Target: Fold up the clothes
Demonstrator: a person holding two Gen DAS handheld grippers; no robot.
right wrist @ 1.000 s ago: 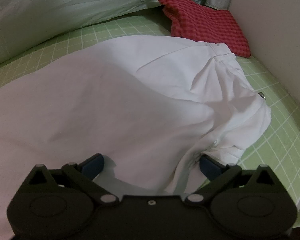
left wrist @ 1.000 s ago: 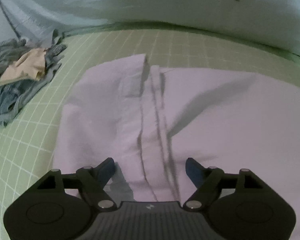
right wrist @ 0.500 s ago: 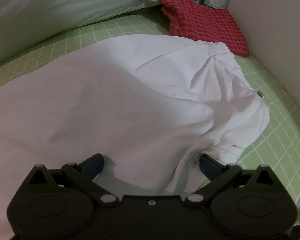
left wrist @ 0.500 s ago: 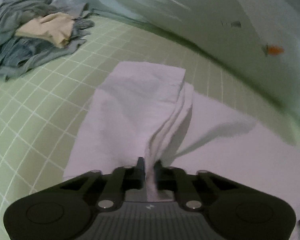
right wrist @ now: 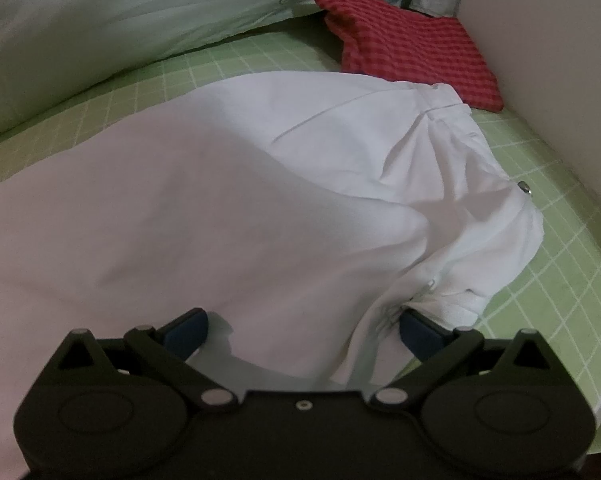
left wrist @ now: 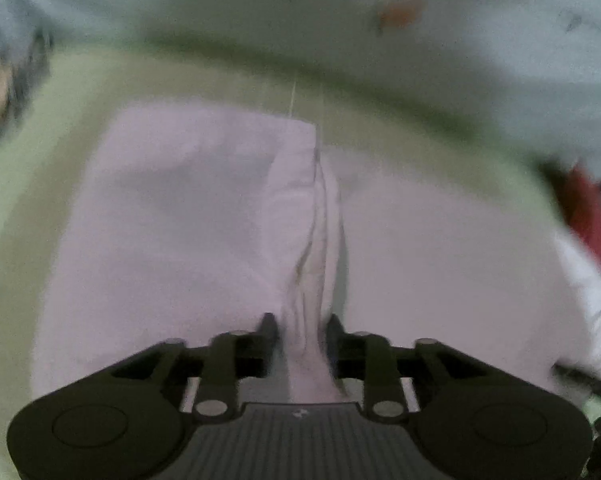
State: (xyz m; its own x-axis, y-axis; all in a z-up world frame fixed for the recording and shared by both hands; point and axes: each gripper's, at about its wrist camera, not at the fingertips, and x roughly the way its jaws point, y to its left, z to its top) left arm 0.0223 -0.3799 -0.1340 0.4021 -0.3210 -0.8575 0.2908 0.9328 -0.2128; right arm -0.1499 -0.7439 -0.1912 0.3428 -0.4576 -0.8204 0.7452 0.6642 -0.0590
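Observation:
A white garment (right wrist: pixel 260 200) lies spread on a green grid sheet (right wrist: pixel 560 280); in the left wrist view the same white garment (left wrist: pixel 172 220) is blurred. My left gripper (left wrist: pixel 300 330) is shut on a bunched ridge of its fabric, which stands up between the jaws. My right gripper (right wrist: pixel 304 324) is open, low over the garment's near edge, with cloth lying between its blue fingertips (right wrist: pixel 188 326). A metal button (right wrist: pixel 524 188) shows at the garment's right end.
A folded red checked cloth (right wrist: pixel 412 48) lies at the back right beside a white wall (right wrist: pixel 560 60). A pale green duvet (right wrist: pixel 140 20) with a carrot print runs along the back. A blurred pile of clothes (left wrist: pixel 4 84) sits far left.
My left gripper went from open over the garment to shut on a fold of it, then swung right with the fabric; its view is now blurred. The right gripper has stayed still.

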